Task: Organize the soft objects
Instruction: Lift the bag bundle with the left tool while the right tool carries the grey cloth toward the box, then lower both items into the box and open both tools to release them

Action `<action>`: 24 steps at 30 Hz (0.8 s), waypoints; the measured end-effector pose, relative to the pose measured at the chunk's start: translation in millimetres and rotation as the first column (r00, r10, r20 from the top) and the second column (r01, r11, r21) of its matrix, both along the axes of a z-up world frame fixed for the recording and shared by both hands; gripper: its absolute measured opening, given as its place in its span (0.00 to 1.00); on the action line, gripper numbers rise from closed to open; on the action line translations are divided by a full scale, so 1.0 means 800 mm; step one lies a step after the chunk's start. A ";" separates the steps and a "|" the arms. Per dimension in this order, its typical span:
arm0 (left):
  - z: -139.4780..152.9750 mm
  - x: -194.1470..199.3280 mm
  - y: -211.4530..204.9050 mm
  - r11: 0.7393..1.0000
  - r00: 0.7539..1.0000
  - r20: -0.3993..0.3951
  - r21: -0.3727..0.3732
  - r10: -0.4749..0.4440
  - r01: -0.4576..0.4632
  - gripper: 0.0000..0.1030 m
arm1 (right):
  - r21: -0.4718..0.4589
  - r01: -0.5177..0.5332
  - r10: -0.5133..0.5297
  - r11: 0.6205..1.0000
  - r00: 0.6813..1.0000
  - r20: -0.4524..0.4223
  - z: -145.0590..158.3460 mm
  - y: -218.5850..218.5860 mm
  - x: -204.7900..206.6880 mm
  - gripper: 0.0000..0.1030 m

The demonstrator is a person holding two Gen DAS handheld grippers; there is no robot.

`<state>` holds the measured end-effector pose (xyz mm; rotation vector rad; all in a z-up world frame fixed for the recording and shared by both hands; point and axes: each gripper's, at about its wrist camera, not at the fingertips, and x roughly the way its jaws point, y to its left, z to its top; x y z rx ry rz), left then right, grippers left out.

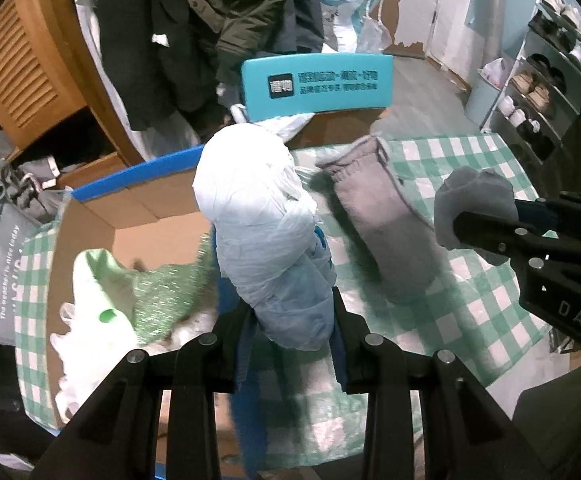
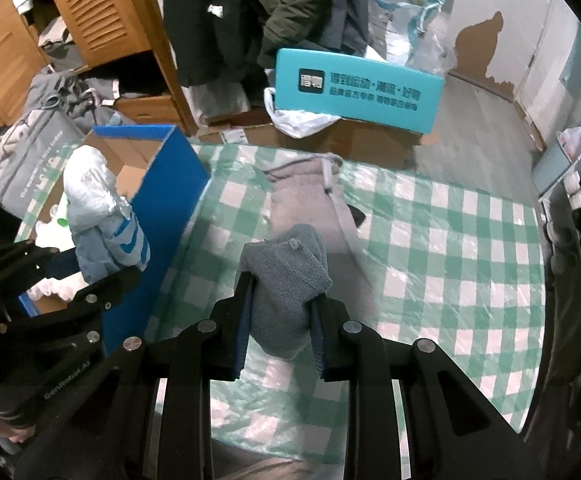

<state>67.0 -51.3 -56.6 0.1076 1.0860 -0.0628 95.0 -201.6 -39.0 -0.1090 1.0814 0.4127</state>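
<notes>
My left gripper (image 1: pixel 292 322) is shut on a white plastic bag bundle (image 1: pixel 262 224) with pale blue cloth inside, held over the rim of the blue cardboard box (image 1: pixel 138 172). It also shows in the right wrist view (image 2: pixel 98 208). My right gripper (image 2: pixel 280 320) is shut on a grey knitted cloth (image 2: pixel 286 280), held above the checked tablecloth (image 2: pixel 430 240); the cloth shows at the right of the left wrist view (image 1: pixel 474 200). A folded grey garment (image 1: pixel 382 216) lies on the tablecloth between the grippers.
Inside the box lie a green glittery cloth (image 1: pixel 170 296) and white soft items (image 1: pixel 98 320). A teal box (image 1: pixel 316 84) stands beyond the table. Coats (image 1: pixel 210 32), a wooden cabinet (image 1: pixel 30 64), a grey bag (image 1: pixel 2 264) and a shoe rack (image 1: pixel 542 92) surround it.
</notes>
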 end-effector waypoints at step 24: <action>0.024 0.009 0.116 0.988 0.989 0.039 -0.053 0.146 -0.144 0.33 | -0.001 -0.137 0.137 0.991 0.990 0.019 0.017 0.131 0.018 0.23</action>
